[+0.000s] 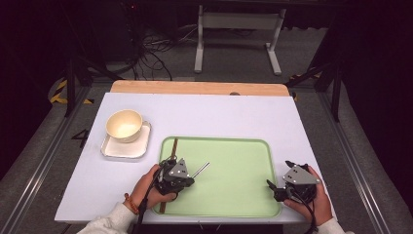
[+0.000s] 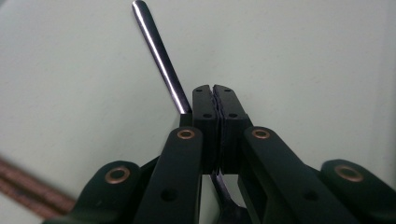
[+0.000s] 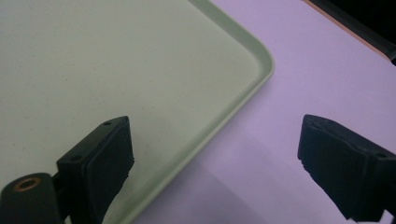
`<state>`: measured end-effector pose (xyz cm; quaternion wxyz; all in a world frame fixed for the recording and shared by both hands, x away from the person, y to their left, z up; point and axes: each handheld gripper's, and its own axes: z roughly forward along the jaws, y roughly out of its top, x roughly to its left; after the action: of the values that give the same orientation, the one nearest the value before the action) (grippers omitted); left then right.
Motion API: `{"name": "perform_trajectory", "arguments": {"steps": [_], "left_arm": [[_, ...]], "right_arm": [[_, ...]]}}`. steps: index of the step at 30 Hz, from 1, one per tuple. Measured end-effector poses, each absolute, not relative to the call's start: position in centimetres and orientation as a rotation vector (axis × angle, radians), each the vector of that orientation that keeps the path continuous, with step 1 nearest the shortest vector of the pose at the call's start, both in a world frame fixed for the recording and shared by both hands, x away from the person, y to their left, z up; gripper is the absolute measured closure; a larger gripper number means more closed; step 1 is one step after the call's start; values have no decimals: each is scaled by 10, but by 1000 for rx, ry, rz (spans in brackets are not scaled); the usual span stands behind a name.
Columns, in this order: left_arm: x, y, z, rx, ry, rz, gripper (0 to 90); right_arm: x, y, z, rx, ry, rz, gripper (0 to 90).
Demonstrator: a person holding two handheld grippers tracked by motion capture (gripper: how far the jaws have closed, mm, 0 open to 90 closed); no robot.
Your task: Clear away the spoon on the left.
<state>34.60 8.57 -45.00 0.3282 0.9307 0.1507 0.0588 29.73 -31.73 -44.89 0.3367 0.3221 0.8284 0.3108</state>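
A pale green tray (image 1: 234, 170) lies on the white table (image 1: 219, 114) at the near edge. Over the tray's left part my left gripper (image 1: 191, 180) is shut on a thin metal utensil (image 1: 201, 169). Its shiny handle (image 2: 159, 56) sticks out past the closed jaws (image 2: 215, 88), up and to the left above the tray (image 2: 303, 56). What the utensil's other end looks like is hidden. My right gripper (image 1: 272, 187) stands open over the tray's near right corner, with nothing between its pads (image 3: 112, 149). The tray rim (image 3: 261, 60) runs between them.
A brown stick (image 1: 173, 148) lies along the tray's left edge and appears as a blurred strip (image 2: 28, 186) in the left gripper view. A cream bowl (image 1: 124, 125) sits on a white square plate (image 1: 125, 148) to the tray's far left. A wooden strip (image 1: 199, 87) borders the table's far edge.
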Motion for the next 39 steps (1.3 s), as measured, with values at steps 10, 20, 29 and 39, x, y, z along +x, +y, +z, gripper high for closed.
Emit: {"name": "perform_trajectory", "arguments": {"steps": [10, 20, 29, 39], "left_arm": [[350, 108, -450, 2432, 464, 168, 882], [343, 123, -450, 2428, 486, 151, 874], [342, 127, -452, 2405, 483, 157, 848], [343, 130, -448, 2360, 489, 186, 850]], "right_arm": [[298, -318, -449, 845, 2164, 809, 109], [298, -318, -449, 847, 2161, 810, 110], [297, -318, -449, 841, 2160, 811, 110], [296, -317, -447, 842, 2155, 823, 109]]}}
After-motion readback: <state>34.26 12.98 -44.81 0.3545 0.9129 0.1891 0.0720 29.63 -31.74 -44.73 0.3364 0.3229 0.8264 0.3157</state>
